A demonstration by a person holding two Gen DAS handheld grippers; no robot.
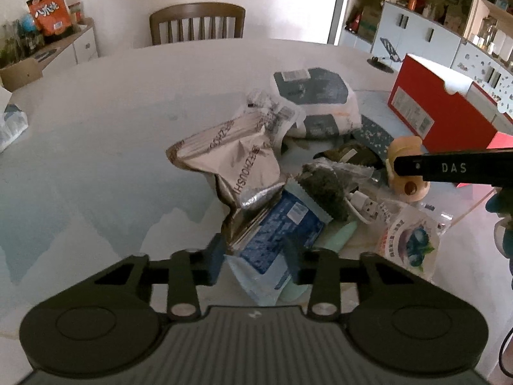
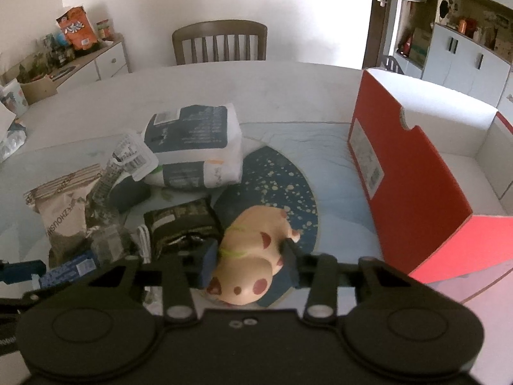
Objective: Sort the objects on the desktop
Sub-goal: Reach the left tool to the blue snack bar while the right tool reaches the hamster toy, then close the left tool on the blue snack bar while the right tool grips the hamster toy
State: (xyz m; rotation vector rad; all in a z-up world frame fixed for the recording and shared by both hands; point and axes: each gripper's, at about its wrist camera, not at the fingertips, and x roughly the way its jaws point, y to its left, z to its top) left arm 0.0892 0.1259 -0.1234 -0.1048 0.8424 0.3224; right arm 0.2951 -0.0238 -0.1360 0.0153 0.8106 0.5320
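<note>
R gripper (image 2: 248,261) pinches the toy pig (image 2: 253,256) across its body, red box (image 2: 413,173) just right; L gripper (image 1: 253,258) closes round blue packet (image 1: 275,240).

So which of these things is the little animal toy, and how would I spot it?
Start at the big red box and look left to the dark blue speckled mat. The toy lies there between the right gripper fingers: a cream, rounded animal figure with reddish-brown spots, unlike the flat packets around it.

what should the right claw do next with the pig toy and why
Probably lift it straight up. The right claw already pinches the pig toy, which lies on the speckled mat, and the open red box stands to its right.
</note>
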